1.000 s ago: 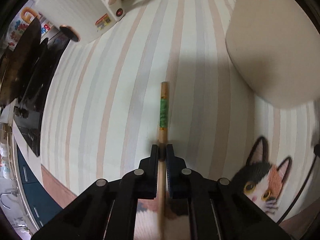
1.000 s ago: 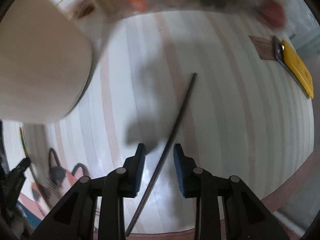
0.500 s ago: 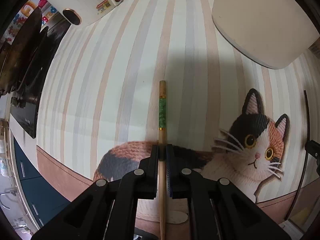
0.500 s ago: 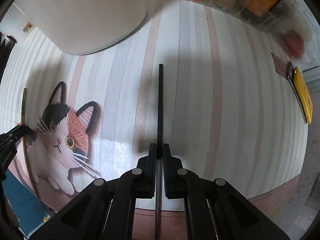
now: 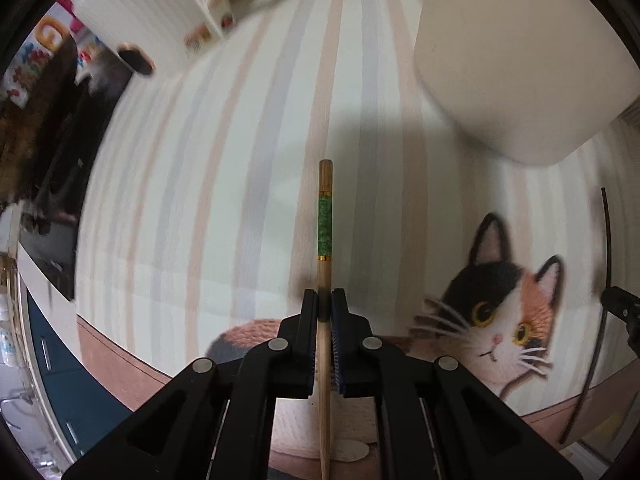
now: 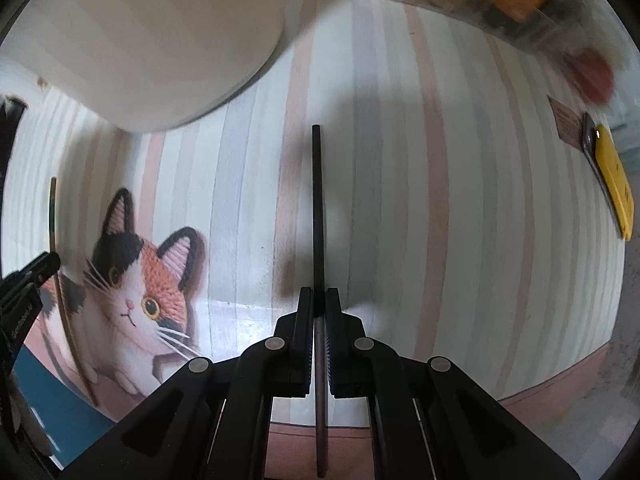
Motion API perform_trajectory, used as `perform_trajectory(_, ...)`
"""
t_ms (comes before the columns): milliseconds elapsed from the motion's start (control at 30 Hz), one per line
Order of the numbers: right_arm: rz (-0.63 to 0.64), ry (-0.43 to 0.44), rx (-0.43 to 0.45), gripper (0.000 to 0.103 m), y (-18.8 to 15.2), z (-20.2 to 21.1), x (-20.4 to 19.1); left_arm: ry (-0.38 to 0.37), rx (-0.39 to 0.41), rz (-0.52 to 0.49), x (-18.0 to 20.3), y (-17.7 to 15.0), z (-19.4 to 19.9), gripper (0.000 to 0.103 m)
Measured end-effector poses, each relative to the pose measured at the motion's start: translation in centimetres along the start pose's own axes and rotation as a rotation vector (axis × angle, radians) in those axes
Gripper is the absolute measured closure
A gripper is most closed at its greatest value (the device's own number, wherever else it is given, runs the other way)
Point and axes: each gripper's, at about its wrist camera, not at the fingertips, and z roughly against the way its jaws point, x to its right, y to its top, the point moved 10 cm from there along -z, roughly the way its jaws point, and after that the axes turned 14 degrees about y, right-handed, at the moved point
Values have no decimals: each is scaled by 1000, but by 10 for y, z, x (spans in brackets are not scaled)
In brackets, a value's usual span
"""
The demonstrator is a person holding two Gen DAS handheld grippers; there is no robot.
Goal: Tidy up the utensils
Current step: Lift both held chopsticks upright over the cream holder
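You are holding the wooden chopstick point(image 5: 325, 216) clamped in the left tool point(image 5: 325, 312), pointing to 12 o'clock above the worktop point(image 5: 200, 200). The right tool point(image 6: 319, 308) is clamping the black chopstick point(image 6: 317, 200) likewise. Both are light, stiff and likely slippery; you are gripping mid-shaft.

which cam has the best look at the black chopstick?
Right wrist. The black chopstick runs straight up the middle of the frame, clamped in the right gripper, with its far end sharp against the striped mat. The left wrist view shows it only as a thin, curved line at the right edge.
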Motion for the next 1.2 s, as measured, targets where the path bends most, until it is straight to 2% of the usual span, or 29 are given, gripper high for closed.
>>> perform_trajectory(100,-10,32,106,98,-5,25,6,-19,82,16,-6,11,33,99)
perform_trajectory(300,46,28,252,98,-10,60,-1,-76,194,58,-13,23,87,99)
perform_trajectory(467,73,39,356,98,-1,115,-1,-99,259,72,-26,33,106,99)
perform_trajectory(567,74,50,408,98,-4,134,-11,-105,301,90,-36,38,122,99)
perform_trajectory(833,96,58,574,98,30,204,-18,-120,398,146,-59,58,161,99)
perform_trajectory(1200,70,181,687,98,47,311,-41,-213,525,228,-92,91,235,99)
